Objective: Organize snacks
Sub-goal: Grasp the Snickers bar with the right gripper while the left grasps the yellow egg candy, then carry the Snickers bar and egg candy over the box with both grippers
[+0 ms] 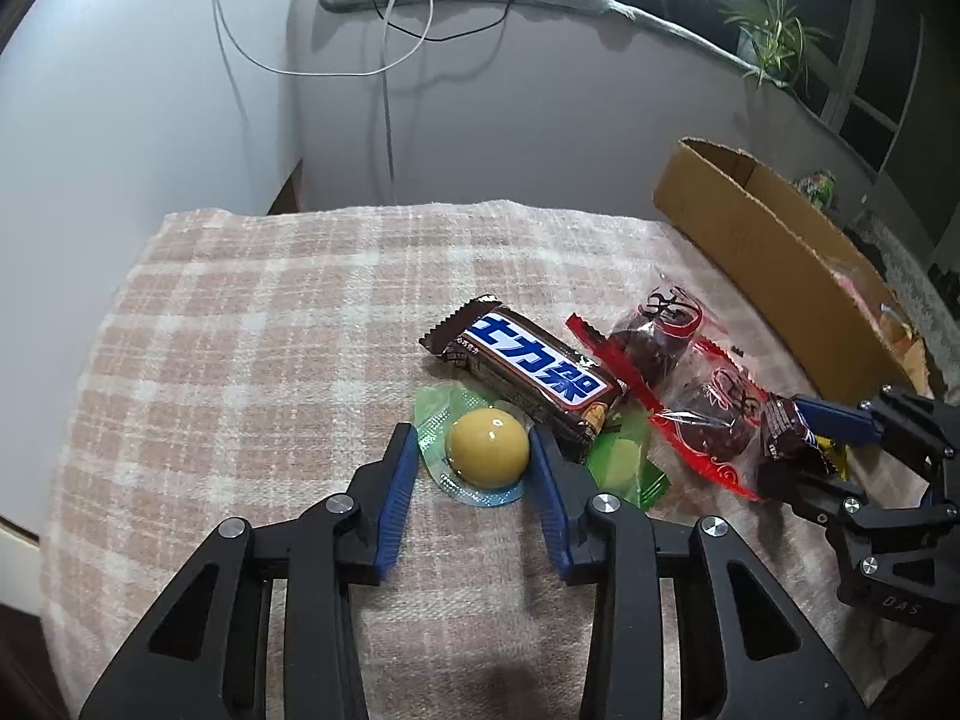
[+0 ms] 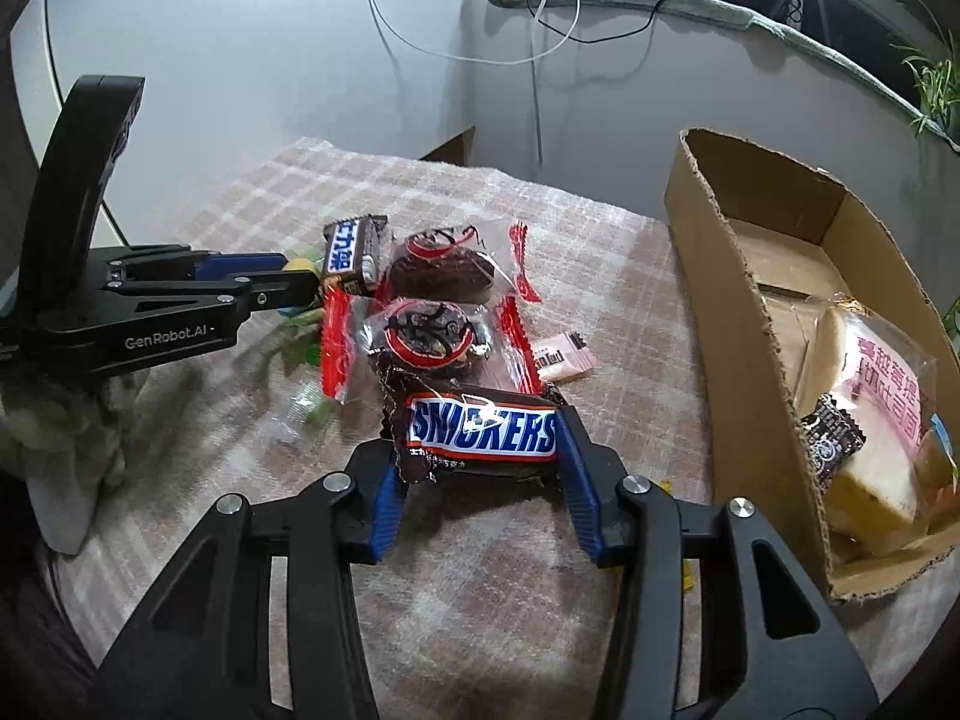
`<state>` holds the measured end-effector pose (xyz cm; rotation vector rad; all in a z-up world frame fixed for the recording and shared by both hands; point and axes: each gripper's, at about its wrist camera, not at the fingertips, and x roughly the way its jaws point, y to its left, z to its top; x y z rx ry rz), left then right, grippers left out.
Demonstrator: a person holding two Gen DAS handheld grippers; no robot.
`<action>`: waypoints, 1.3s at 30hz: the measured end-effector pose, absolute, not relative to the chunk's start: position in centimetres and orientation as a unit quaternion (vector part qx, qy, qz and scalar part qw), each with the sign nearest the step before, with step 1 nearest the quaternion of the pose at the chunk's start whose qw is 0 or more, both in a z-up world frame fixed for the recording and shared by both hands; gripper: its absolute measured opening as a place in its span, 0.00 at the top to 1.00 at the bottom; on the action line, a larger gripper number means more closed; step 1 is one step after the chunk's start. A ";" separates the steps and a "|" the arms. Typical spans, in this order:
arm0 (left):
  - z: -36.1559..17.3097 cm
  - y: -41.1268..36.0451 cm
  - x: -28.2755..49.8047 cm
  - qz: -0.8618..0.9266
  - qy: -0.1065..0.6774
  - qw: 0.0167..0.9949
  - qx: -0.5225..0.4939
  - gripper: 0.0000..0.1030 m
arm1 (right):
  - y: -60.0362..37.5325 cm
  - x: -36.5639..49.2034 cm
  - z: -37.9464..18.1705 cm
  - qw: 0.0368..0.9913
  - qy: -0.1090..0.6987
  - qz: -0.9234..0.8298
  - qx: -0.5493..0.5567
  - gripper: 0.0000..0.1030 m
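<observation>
Left gripper (image 1: 471,450): my blue pads straddle the yellow jelly cup (image 1: 489,449); right pad touching its side, left pad just off it, so I'm spread about cup-wide and not clamped.
Right gripper (image 2: 480,450): closed onto the ends of the Snickers bar (image 2: 483,431), one pad at each end, wrapper crumpled at the left end.
Yellow jelly cup: sits on the plaid cloth (image 1: 240,330), well left of the cardboard box (image 1: 750,228), touching a second Snickers bar (image 1: 528,372).
Second Snickers bar: lies diagonally, just behind the cup, further from the box than the red-wrapped cakes (image 1: 690,372).
Red-wrapped cakes: two clear packets with red ends, side by side, between the second bar and the box.
Green wrapper (image 1: 624,456): flat on the cloth, just right of my right pad.
Pink sachet (image 2: 564,357): near the box's left wall, beside the cakes.
Cardboard box: open-topped at the cloth's right edge; holds a wrapped sandwich cake (image 2: 876,420) and a small dark packet (image 2: 831,438).
</observation>
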<state>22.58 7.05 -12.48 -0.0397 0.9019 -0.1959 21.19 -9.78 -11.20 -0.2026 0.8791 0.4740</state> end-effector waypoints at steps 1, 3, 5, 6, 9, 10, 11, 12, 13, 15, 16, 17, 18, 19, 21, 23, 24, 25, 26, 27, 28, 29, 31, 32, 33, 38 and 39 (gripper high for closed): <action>-12.3 7.0 22.5 -0.095 0.432 0.897 -0.019 0.72 | -9.8 21.1 -11.0 0.873 0.419 0.229 -0.096 0.54; -12.0 7.0 22.0 -0.094 0.426 0.900 -0.018 0.76 | -9.6 20.7 -10.6 0.875 0.412 0.234 -0.095 0.54; -12.0 7.0 21.7 -0.091 0.424 0.901 -0.014 0.77 | -9.6 20.3 -10.2 0.877 0.407 0.237 -0.095 0.54; -11.9 7.1 21.5 -0.090 0.423 0.902 -0.013 0.77 | -9.6 20.2 -10.0 0.878 0.405 0.239 -0.093 0.54; -11.4 7.3 21.0 -0.090 0.415 0.905 -0.018 0.77 | -9.7 19.8 -9.3 0.879 0.398 0.246 -0.085 0.54; -11.0 7.4 20.8 -0.089 0.411 0.907 -0.022 0.77 | -9.7 19.7 -9.0 0.880 0.396 0.249 -0.083 0.54; -10.8 7.4 20.8 -0.088 0.408 0.908 -0.023 0.77 | -9.8 19.5 -8.6 0.882 0.391 0.251 -0.082 0.54; -10.3 7.6 20.6 -0.086 0.403 0.911 -0.026 0.77 | -9.9 19.5 -8.3 0.883 0.388 0.252 -0.080 0.54; -9.9 7.8 20.5 -0.086 0.399 0.912 -0.031 0.77 | -9.9 19.4 -7.9 0.885 0.384 0.253 -0.079 0.54; -9.2 7.9 20.2 -0.088 0.391 0.916 -0.037 0.77 | -10.3 19.4 -7.2 0.888 0.377 0.253 -0.075 0.54; -8.8 7.9 20.1 -0.091 0.388 0.916 -0.040 0.77 | -10.4 19.4 -7.0 0.889 0.374 0.253 -0.073 0.54; -8.4 7.8 20.0 -0.094 0.382 0.918 -0.043 0.77 | -10.8 19.5 -6.5 0.892 0.370 0.251 -0.070 0.54; -7.9 7.5 19.9 -0.097 0.377 0.920 -0.043 0.77 | -11.1 19.5 -6.2 0.893 0.367 0.249 -0.067 0.54; -7.5 7.3 19.9 -0.101 0.373 0.921 -0.044 0.77 | -11.3 19.7 -5.9 0.896 0.364 0.247 -0.064 0.54; -6.6 6.4 19.8 -0.115 0.364 0.923 -0.045 0.77 | -12.2 20.0 -5.0 0.901 0.356 0.239 -0.058 0.54; -5.7 5.5 19.9 -0.129 0.356 0.924 -0.044 0.77 | -13.3 20.4 -4.2 0.907 0.349 0.232 -0.049 0.54; -5.3 5.0 19.9 -0.136 0.353 0.925 -0.044 0.77 | -14.0 20.7 -3.6 0.910 0.345 0.227 -0.042 0.54; -4.8 4.5 20.0 -0.141 0.349 0.925 -0.043 0.77 | -14.7 20.9 -3.1 0.913 0.340 0.222 -0.037 0.54; -4.5 4.1 20.1 -0.146 0.346 0.926 -0.043 0.77 | -15.2 21.1 -2.8 0.915 0.337 0.218 -0.034 0.54; -4.1 3.7 20.2 -0.153 0.342 0.926 -0.045 0.77 | -16.0 21.3 -2.4 0.919 0.332 0.213 -0.030 0.54; -3.8 3.3 20.4 -0.158 0.340 0.926 -0.047 0.77 | -16.8 21.5 -2.0 0.922 0.327 0.204 -0.027 0.54; -3.6 2.9 20.5 -0.160 0.338 0.926 -0.046 0.77 | -17.4 21.8 -1.7 0.925 0.324 0.197 -0.025 0.54; -3.3 2.1 21.0 -0.165 0.338 0.926 -0.044 0.77 | -18.8 22.6 -1.3 0.929 0.321 0.182 -0.016 0.54; -3.2 1.8 21.2 -0.166 0.339 0.925 -0.044 0.77 | -19.6 23.2 -1.1 0.931 0.322 0.173 -0.011 0.54; -3.1 1.4 21.5 -0.167 0.339 0.925 -0.042 0.77 | -20.3 23.7 -1.0 0.932 0.322 0.167 -0.005 0.54; -2.6 -1.4 23.2 -0.184 0.338 0.922 -0.043 0.77 | -23.5 26.3 -1.1 0.935 0.328 0.134 0.019 0.54; -2.5 -2.2 23.6 -0.188 0.339 0.921 -0.040 0.77 | -23.9 26.6 -1.2 0.935 0.329 0.129 0.021 0.54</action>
